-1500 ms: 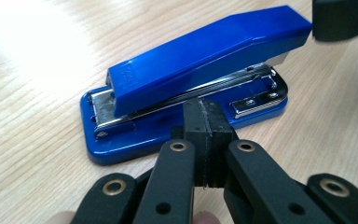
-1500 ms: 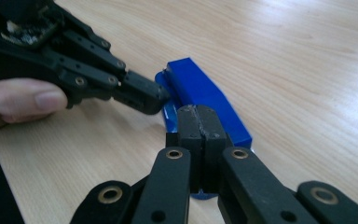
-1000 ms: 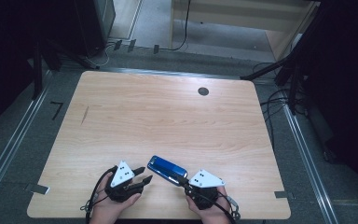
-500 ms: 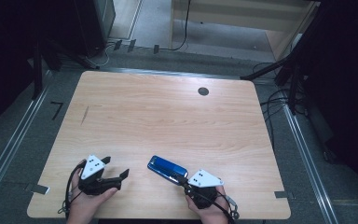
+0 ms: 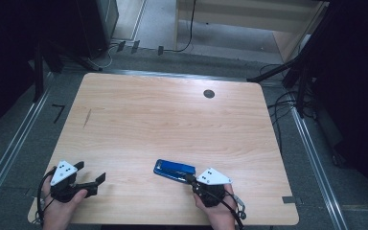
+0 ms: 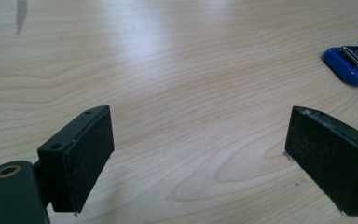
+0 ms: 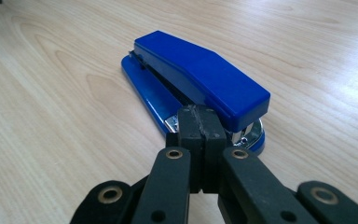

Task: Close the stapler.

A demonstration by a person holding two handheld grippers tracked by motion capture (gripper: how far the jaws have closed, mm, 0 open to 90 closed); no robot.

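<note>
While left gripper (image 5: 92,181) wide open, empty: right gripper (image 7: 200,122) shut at stapler (image 7: 200,79).

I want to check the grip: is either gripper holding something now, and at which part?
Neither holds anything. The right gripper, jaws shut together, touches the blue stapler's near end; the left gripper stands open over bare table.

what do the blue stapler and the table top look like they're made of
Stapler: smooth, slightly glossy blue casing, probably plastic or painted metal, judging by its even colour and soft sheen; the shiny silver parts at its near end look like bare metal. Table: pale wood-grain top with a flat, lightly reflective surface, likely laminate or veneer rather than solid wood, though the look leaves that open.
</note>
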